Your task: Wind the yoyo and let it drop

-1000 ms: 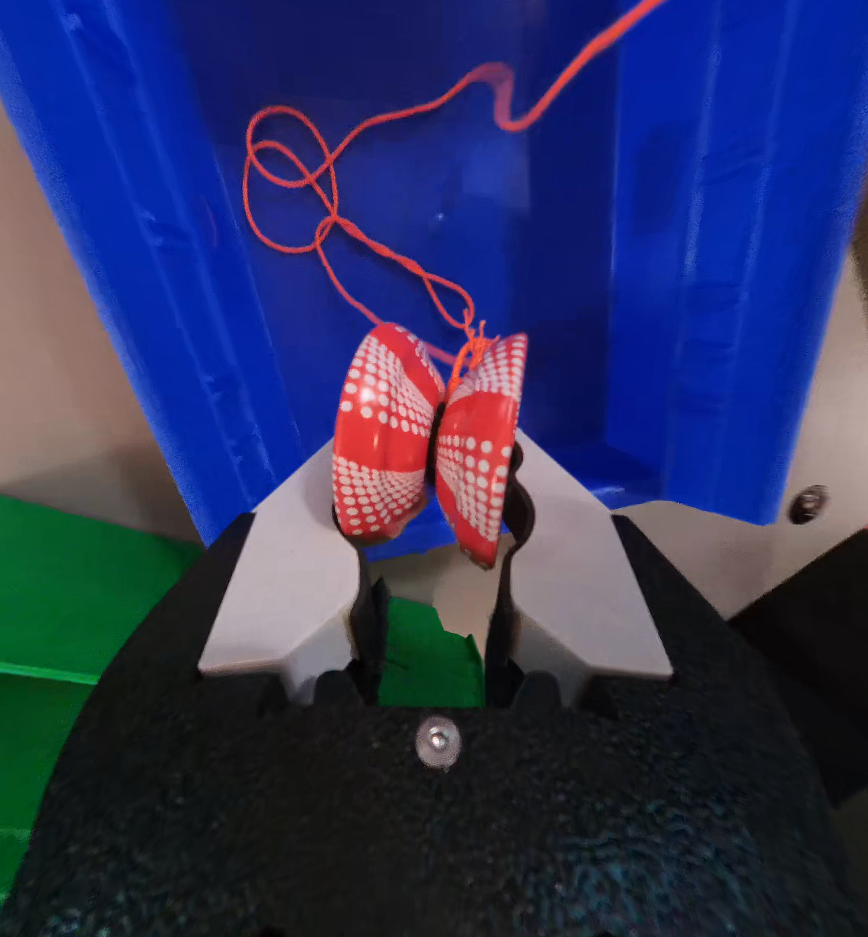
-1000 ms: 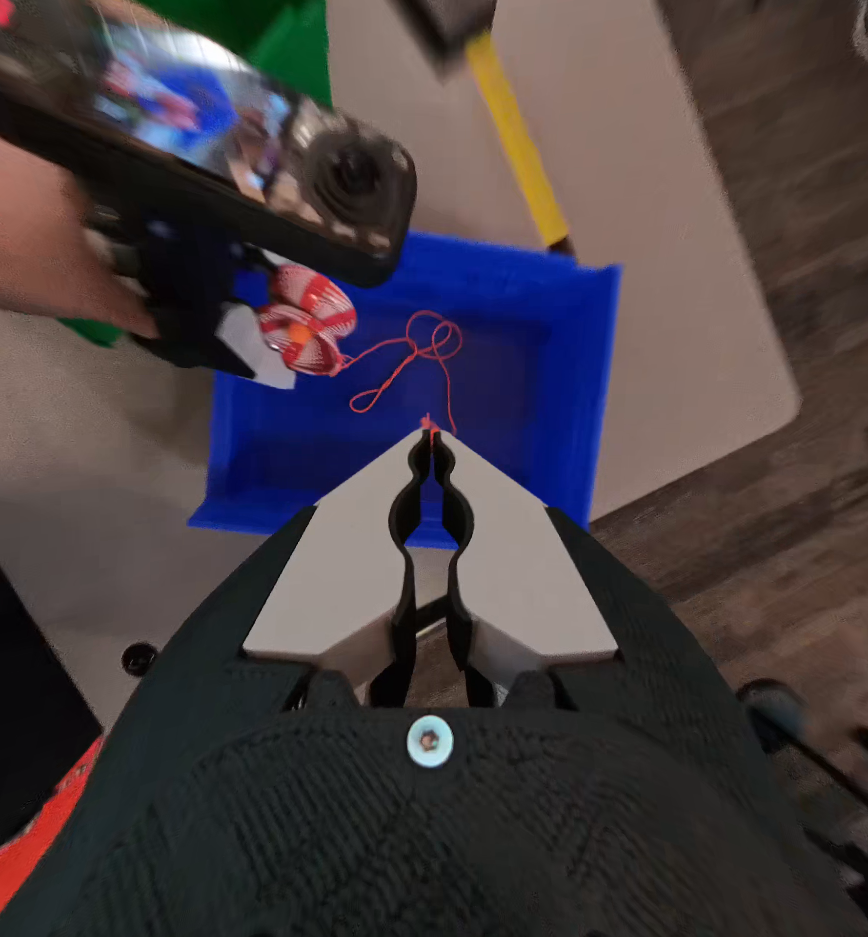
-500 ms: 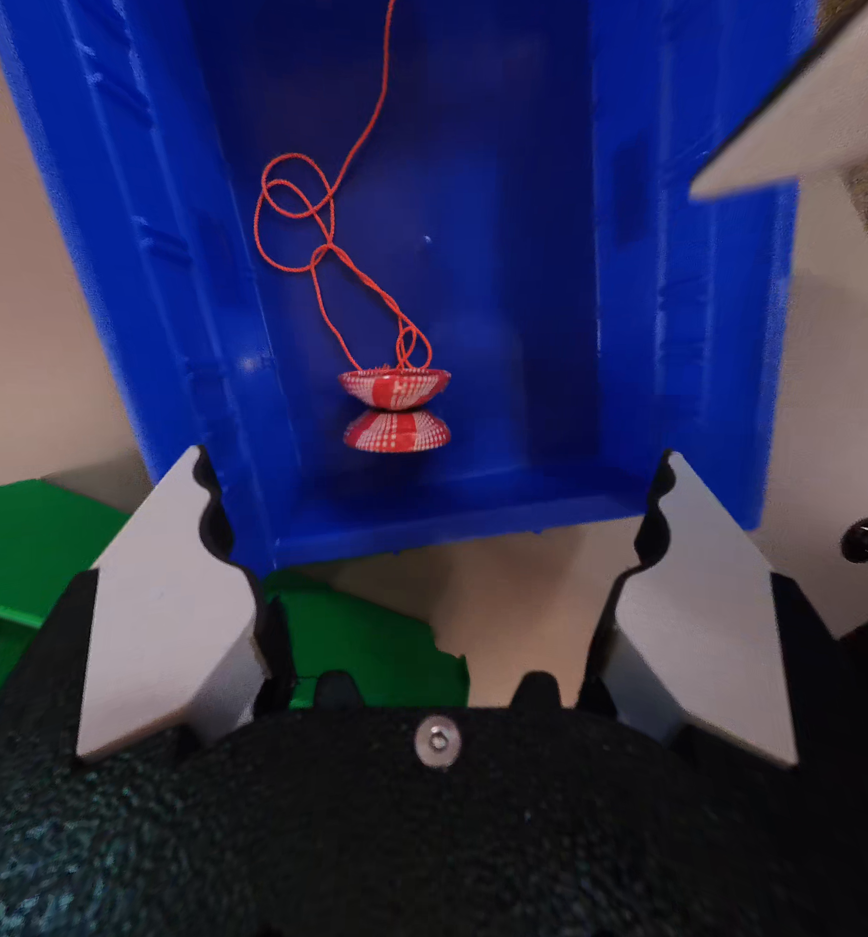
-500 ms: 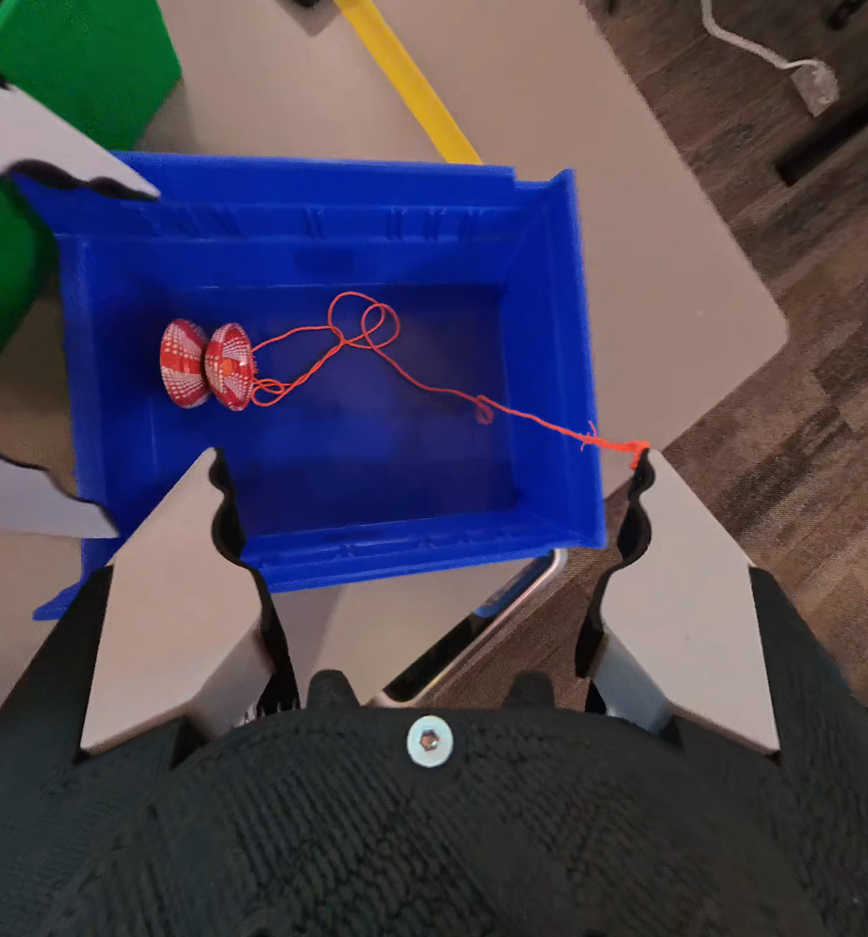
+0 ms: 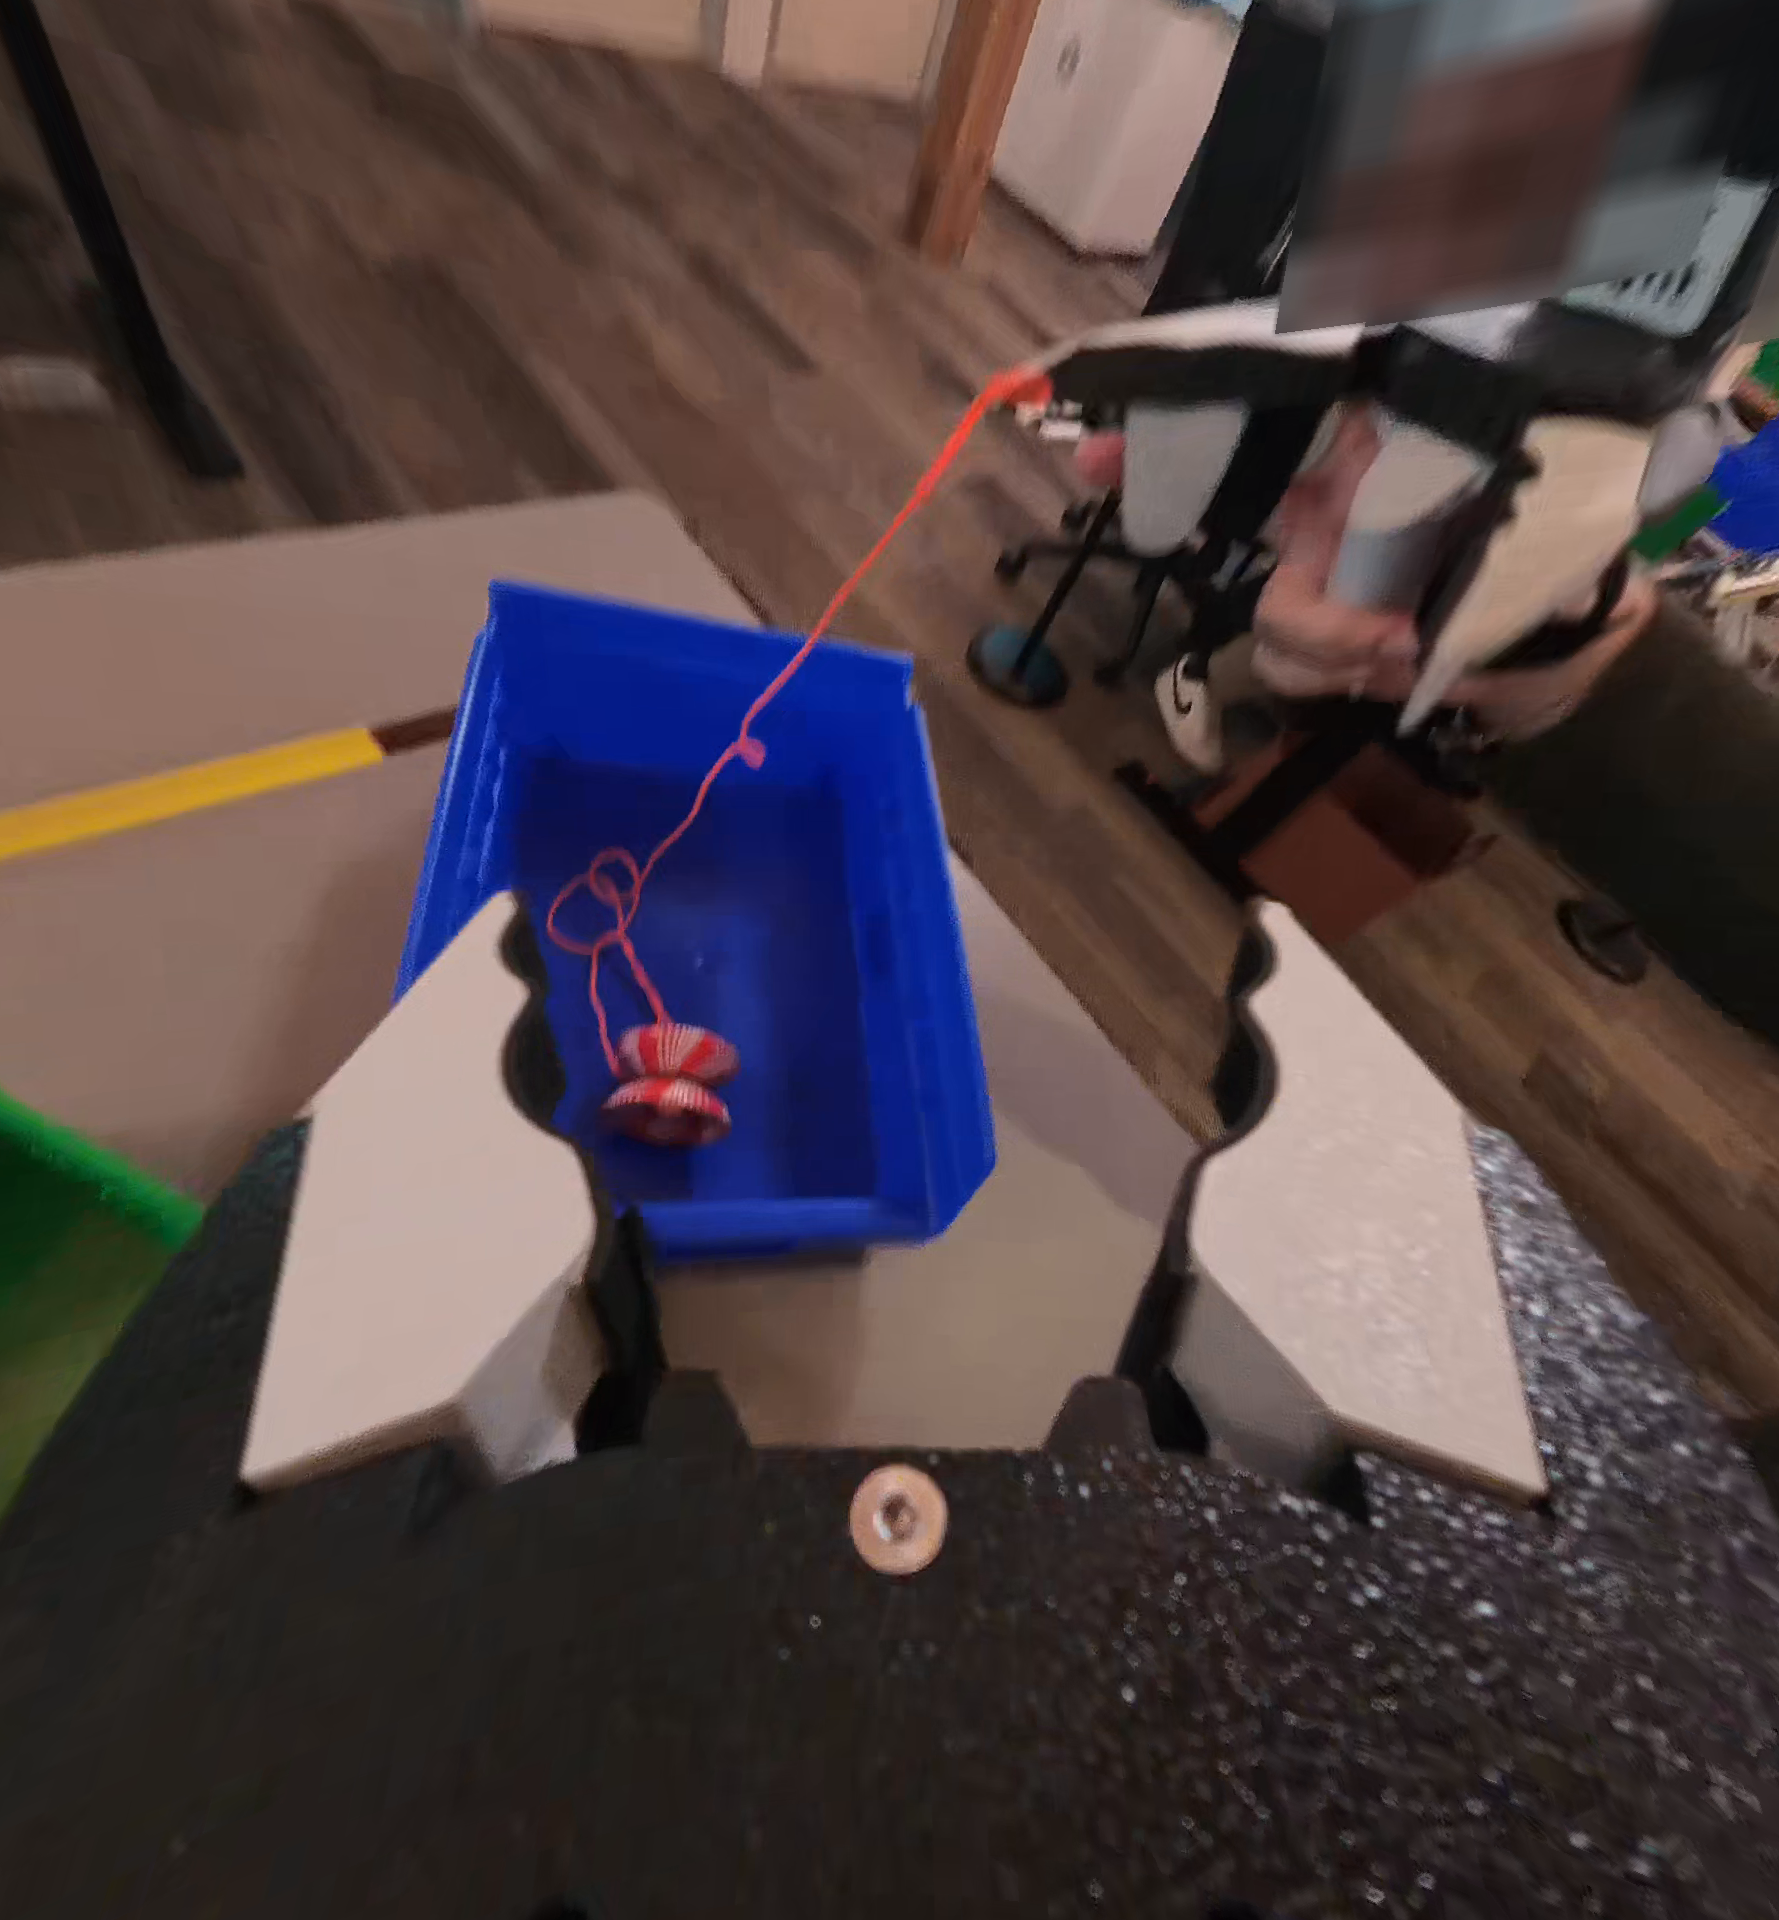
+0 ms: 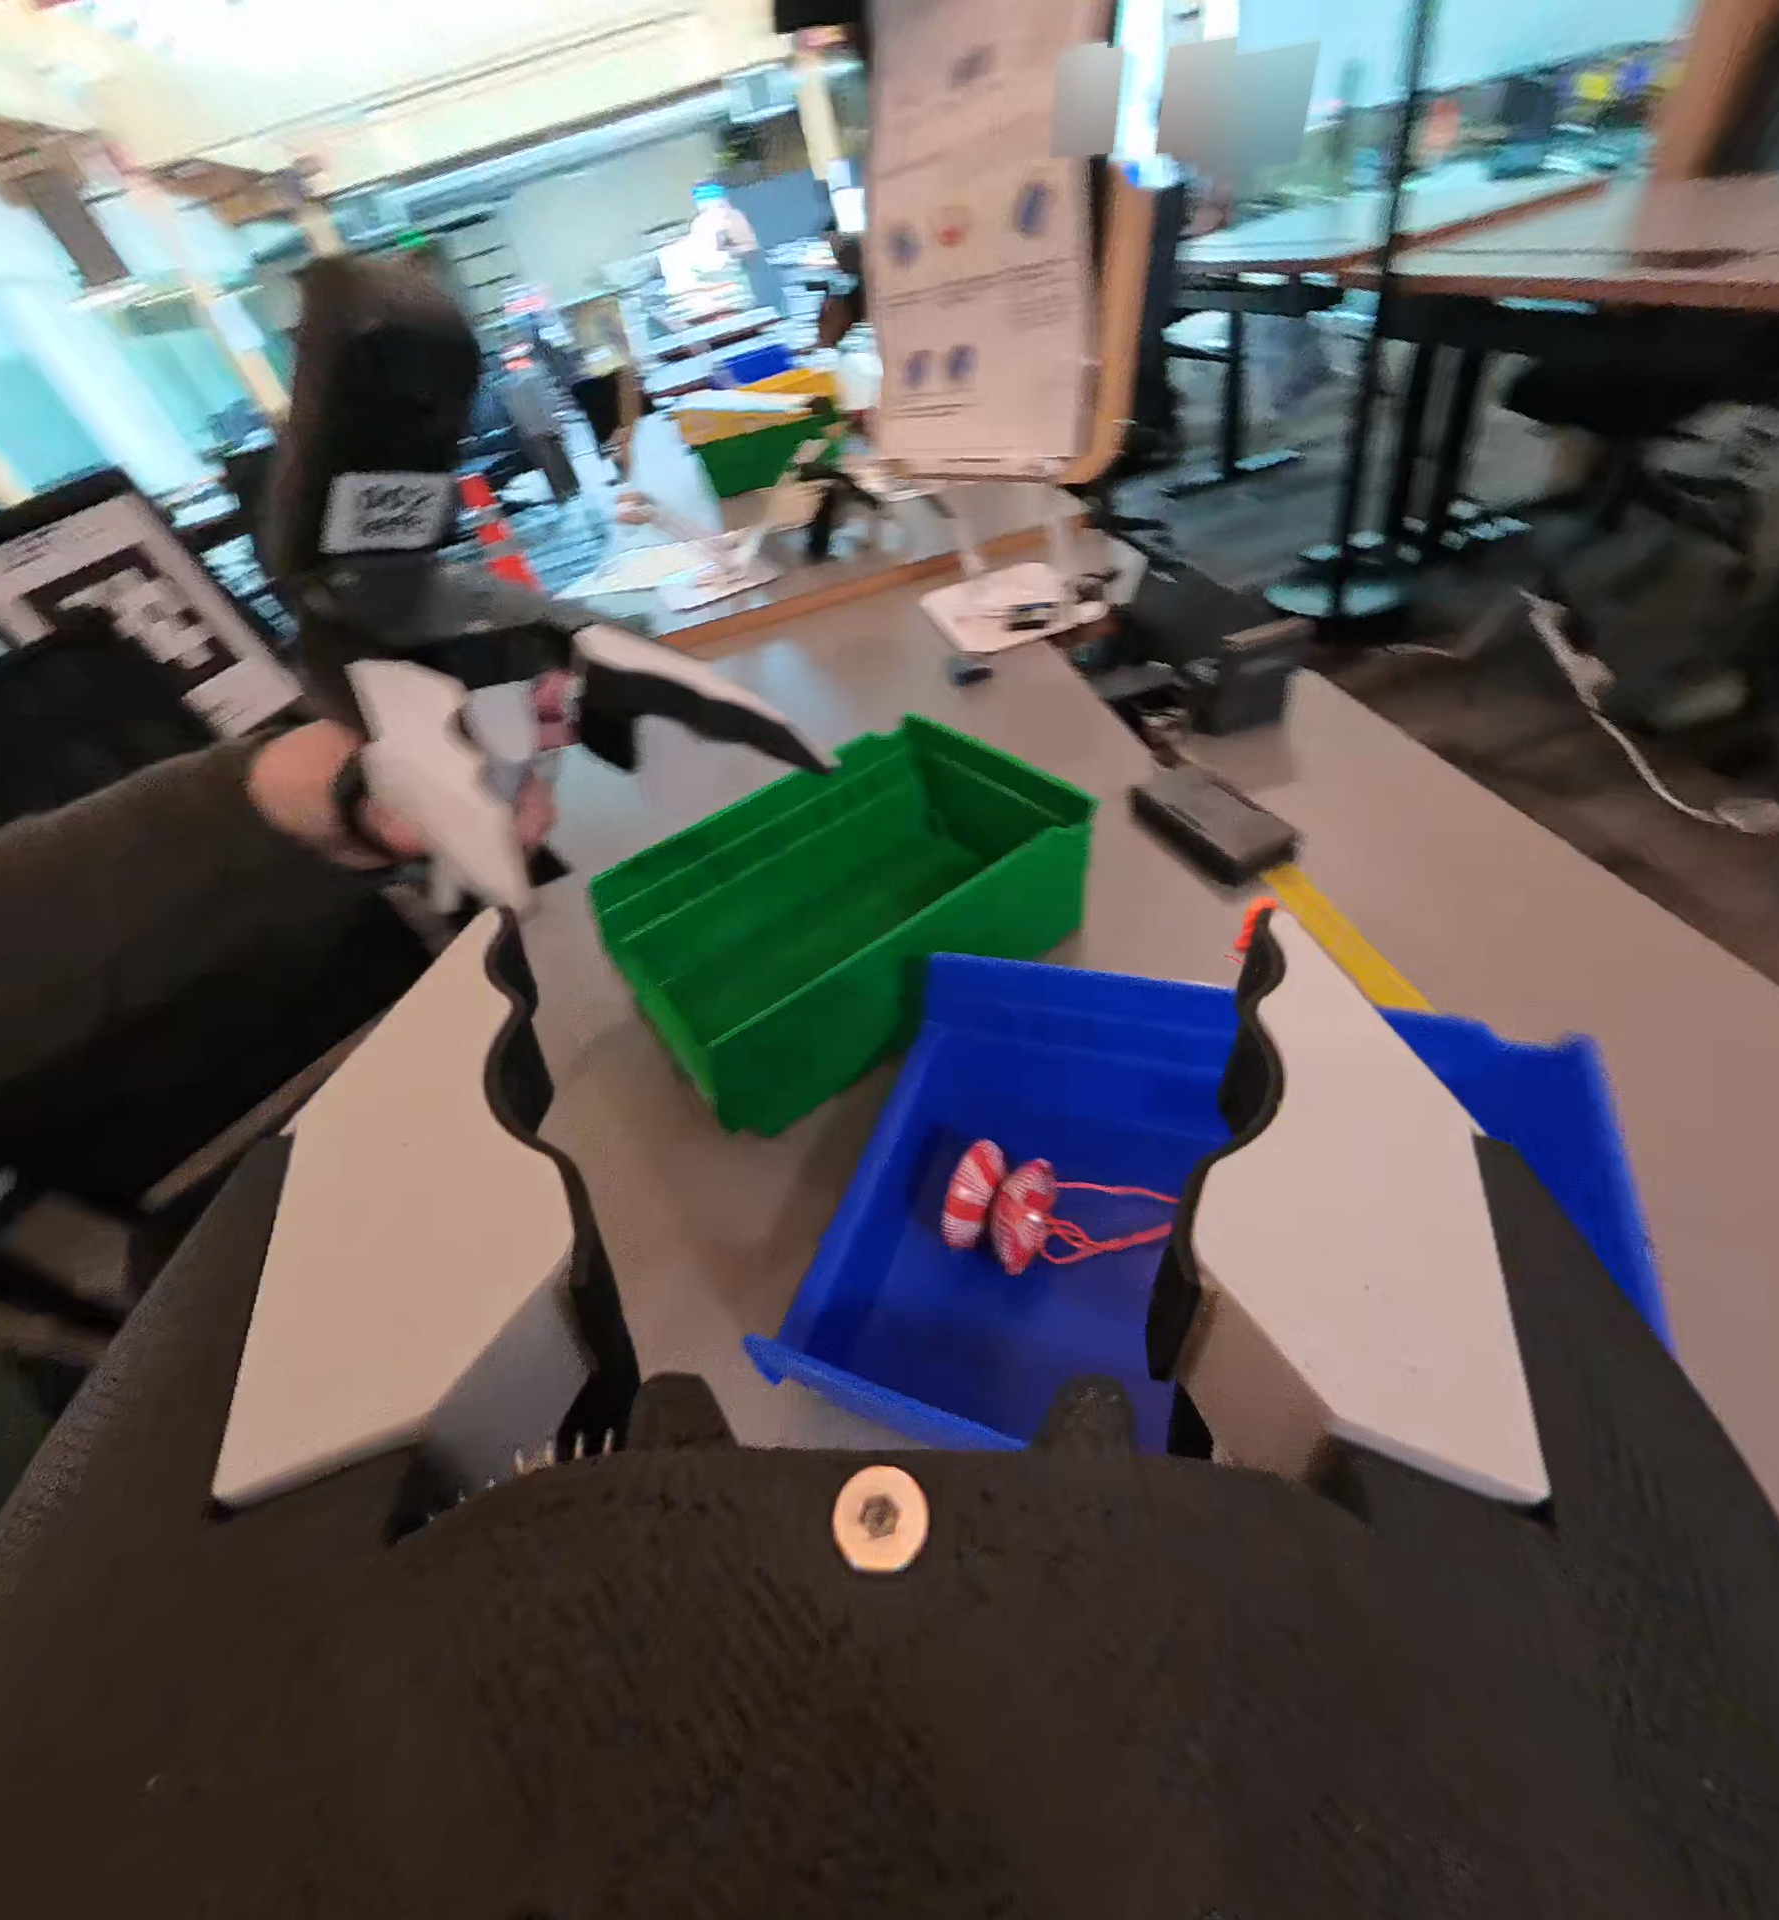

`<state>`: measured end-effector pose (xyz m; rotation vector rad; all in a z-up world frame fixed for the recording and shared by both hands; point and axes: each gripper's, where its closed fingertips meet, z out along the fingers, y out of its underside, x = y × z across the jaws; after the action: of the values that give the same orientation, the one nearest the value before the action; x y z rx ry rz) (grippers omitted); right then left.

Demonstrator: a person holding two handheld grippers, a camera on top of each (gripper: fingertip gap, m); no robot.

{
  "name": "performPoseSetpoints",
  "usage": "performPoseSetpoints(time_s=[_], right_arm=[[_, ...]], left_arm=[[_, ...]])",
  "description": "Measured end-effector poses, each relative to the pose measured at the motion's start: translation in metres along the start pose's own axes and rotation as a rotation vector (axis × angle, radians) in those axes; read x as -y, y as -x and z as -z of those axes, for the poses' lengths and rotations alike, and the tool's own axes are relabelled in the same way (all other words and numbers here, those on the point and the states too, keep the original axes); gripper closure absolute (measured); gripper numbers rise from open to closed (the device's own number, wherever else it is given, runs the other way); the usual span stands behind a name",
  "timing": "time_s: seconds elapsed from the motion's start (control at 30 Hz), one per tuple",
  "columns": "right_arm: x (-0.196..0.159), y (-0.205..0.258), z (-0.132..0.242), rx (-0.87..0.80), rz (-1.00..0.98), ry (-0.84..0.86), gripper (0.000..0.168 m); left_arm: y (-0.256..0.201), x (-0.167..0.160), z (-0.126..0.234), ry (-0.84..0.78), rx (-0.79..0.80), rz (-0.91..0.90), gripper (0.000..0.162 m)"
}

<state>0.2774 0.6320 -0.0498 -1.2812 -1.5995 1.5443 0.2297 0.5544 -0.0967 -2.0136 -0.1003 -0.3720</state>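
In the blue bin [image 6: 1072, 1023], red-and-white yoyo [image 6: 999, 1210], looped string [image 5: 604, 914], green bin [image 6: 864, 935] beside

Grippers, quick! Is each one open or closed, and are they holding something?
Left gripper: open, holding nothing.
Right gripper: open, not gripping anything; the red string's end is caught on one fingertip. The yoyo lies in the blue bin.

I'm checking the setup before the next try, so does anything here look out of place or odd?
Yes. The yoyo lies unwound in the blue bin, its red string in loose loops. The string's end is snagged on a fingertip of the open right gripper. The left gripper is open and empty.
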Motion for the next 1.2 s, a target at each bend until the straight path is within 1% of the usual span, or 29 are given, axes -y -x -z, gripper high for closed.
performPoseSetpoints(time_s=[0.07, 0.13, 0.17, 0.27, 0.37, 0.4, 0.43, 0.5, 0.53, 0.6, 0.67, 0.73, 0.8, 0.87, 0.93, 1.0, 1.07, 1.1, 1.13, 1.17, 1.2], right_arm=[[-0.002, 0.025, -0.005, 0.103, 0.041, -0.018, 0.039], [0.001, 0.042, -0.009, 0.188, 0.031, -0.054, 0.042], [0.001, 0.048, -0.01, 0.216, 0.023, -0.063, 0.042], [0.003, 0.061, -0.012, 0.278, 0.035, -0.067, 0.045], [0.006, 0.068, -0.009, 0.313, 0.035, -0.069, 0.05], [0.006, 0.067, -0.009, 0.314, 0.035, -0.064, 0.05], [0.006, 0.065, -0.008, 0.304, 0.037, -0.061, 0.05], [0.006, 0.053, -0.006, 0.226, 0.042, -0.071, 0.048], [0.009, 0.042, -0.003, 0.146, 0.051, -0.1, 0.046], [0.01, 0.006, 0.006, -0.112, 0.062, -0.179, 0.046], [0.0, -0.028, 0.022, -0.392, 0.096, -0.202, 0.046], [-0.016, -0.044, 0.035, -0.588, 0.142, -0.171, 0.046], [-0.03, -0.045, 0.038, -0.673, 0.135, -0.156, 0.046], [-0.043, -0.041, 0.038, -0.723, 0.113, -0.131, 0.046], [-0.061, -0.04, 0.031, -0.758, 0.118, -0.08, 0.046], [-0.073, -0.04, 0.028, -0.776, 0.103, -0.028, 0.044], [-0.081, -0.042, 0.028, -0.793, 0.069, -0.011, 0.044], [-0.083, -0.042, 0.027, -0.792, 0.059, -0.01, 0.044], [-0.083, -0.041, 0.024, -0.781, 0.074, -0.014, 0.046], [-0.08, -0.039, 0.017, -0.754, 0.109, -0.013, 0.053], [-0.079, -0.036, 0.012, -0.735, 0.144, 0.001, 0.057]], left_arm=[[-0.008, 0.008, -0.012, -0.052, -0.005, -0.037, 0.056], [0.0, 0.013, -0.026, -0.065, 0.093, -0.054, 0.065], [0.002, 0.013, -0.035, -0.057, 0.112, -0.066, 0.068], [-0.015, 0.013, -0.063, -0.023, 0.009, -0.1, 0.081], [-0.025, 0.016, -0.084, -0.01, -0.078, -0.084, 0.102], [-0.029, 0.018, -0.087, -0.017, -0.118, -0.071, 0.121], [-0.032, 0.018, -0.09, -0.017, -0.163, -0.067, 0.162], [0.001, 0.01, -0.091, 0.018, 0.04, -0.013, 0.162], [0.016, 0.006, -0.089, 0.027, 0.109, 0.001, 0.162], [0.032, -0.004, -0.088, 0.056, 0.145, 0.086, 0.162], [0.04, -0.012, -0.09, 0.082, 0.138, 0.148, 0.162], [0.045, -0.024, -0.094, 0.152, 0.136, 0.205, 0.091], [0.044, -0.042, -0.095, 0.27, 0.124, 0.193, 0.021], [0.043, -0.054, -0.093, 0.364, 0.134, 0.09, 0.005], [0.04, -0.06, -0.089, 0.424, 0.133, -0.064, 0.004], [0.039, -0.064, -0.085, 0.47, 0.143, -0.271, 0.004], [0.024, -0.064, -0.085, 0.455, 0.058, -0.424, 0.01], [0.011, -0.064, -0.085, 0.436, -0.011, -0.452, 0.013], [0.006, -0.063, -0.086, 0.423, -0.048, -0.452, 0.016], [0.002, -0.063, -0.086, 0.42, -0.075, -0.436, 0.016], [0.0, -0.062, -0.086, 0.416, -0.09, -0.416, 0.015]])
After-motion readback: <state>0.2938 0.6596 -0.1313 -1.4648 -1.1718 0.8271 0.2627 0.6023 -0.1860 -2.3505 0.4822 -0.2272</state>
